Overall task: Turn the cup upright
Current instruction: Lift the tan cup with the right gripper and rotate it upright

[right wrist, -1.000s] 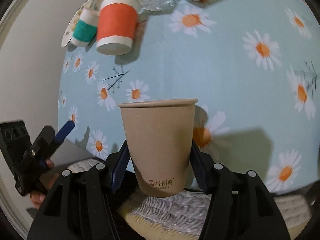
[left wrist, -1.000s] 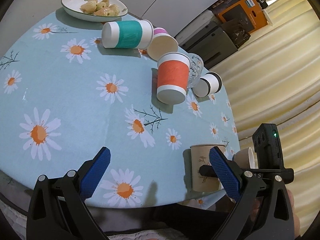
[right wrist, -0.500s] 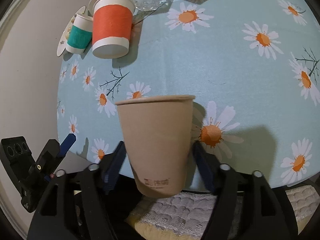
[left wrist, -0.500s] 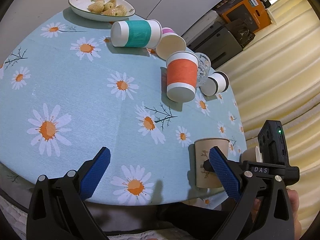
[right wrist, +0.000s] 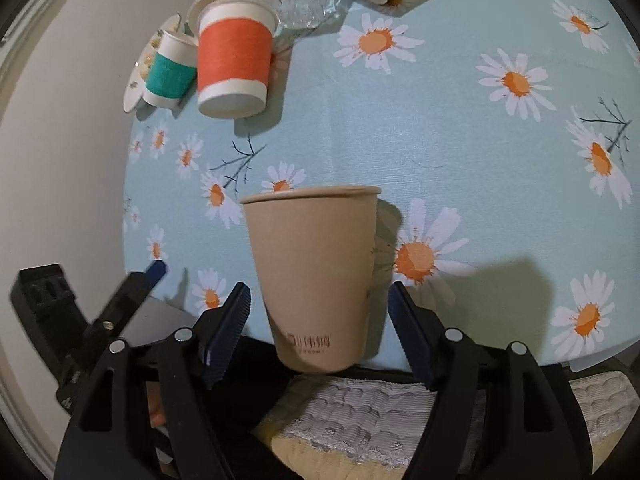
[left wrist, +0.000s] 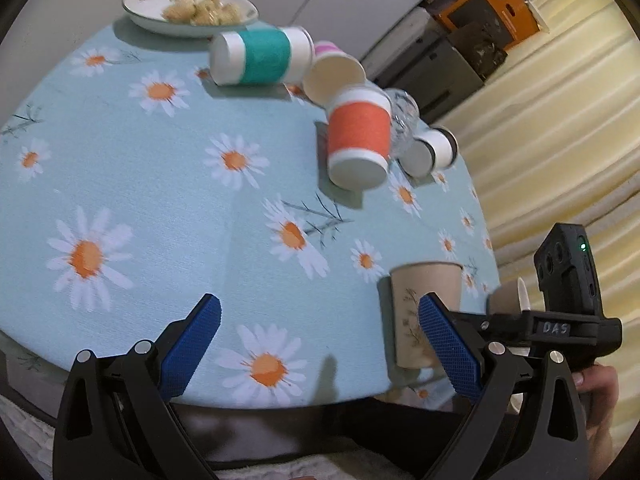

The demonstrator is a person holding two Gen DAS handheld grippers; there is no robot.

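A brown paper cup stands upright, mouth up, at the near edge of the round table. My right gripper is open, its blue pads standing off both sides of the cup with gaps. The cup also shows in the left wrist view, at the table's right edge behind my left pad. My left gripper is open and empty, low over the table's near edge.
An orange-banded cup stands upside down. A teal-banded cup, a pink-rimmed cup and a black-rimmed cup lie on their sides by a glass. A plate of snacks sits at the far edge.
My right gripper has opened and let go of the brown cup, which now stands on the table. The left gripper has shifted slightly.
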